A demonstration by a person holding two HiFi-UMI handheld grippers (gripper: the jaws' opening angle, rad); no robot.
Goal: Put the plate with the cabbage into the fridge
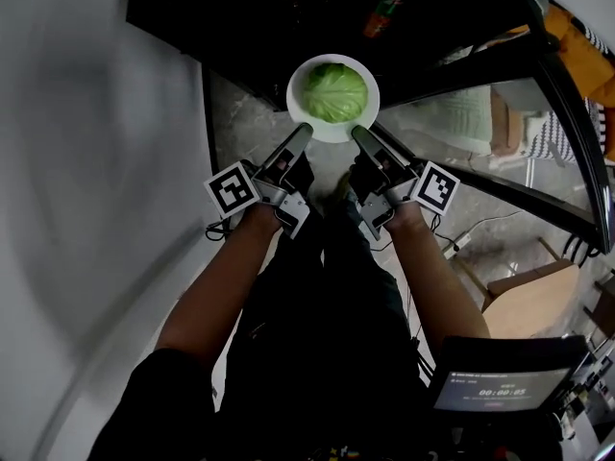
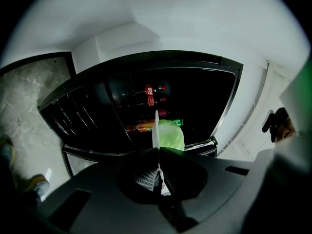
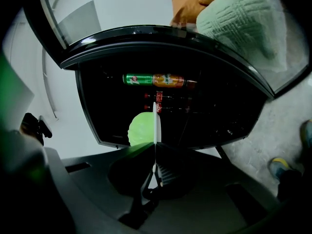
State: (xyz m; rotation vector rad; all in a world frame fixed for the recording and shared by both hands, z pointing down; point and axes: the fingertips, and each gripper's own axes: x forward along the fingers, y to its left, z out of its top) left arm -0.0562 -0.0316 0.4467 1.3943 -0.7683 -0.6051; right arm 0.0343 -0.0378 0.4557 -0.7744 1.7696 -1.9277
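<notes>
A white plate (image 1: 306, 115) carries a pale green cabbage (image 1: 335, 91) and hangs in the air in front of the open, dark fridge (image 1: 240, 27). My left gripper (image 1: 306, 130) is shut on the plate's near left rim. My right gripper (image 1: 357, 133) is shut on its near right rim. In the left gripper view the plate (image 2: 156, 128) shows edge-on between the jaws with the cabbage (image 2: 171, 134) to its right. The right gripper view has the plate (image 3: 156, 123) edge-on too, with the cabbage (image 3: 141, 129) on its left.
Soda bottles and cans (image 3: 158, 80) lie on the fridge's shelves, also visible as bottles (image 2: 150, 95). The fridge's glass door (image 1: 509, 113) stands open to the right. A white wall (image 1: 86, 161) rises on the left. Speckled floor (image 1: 250, 133) lies below, with a cardboard box (image 1: 524, 296) at right.
</notes>
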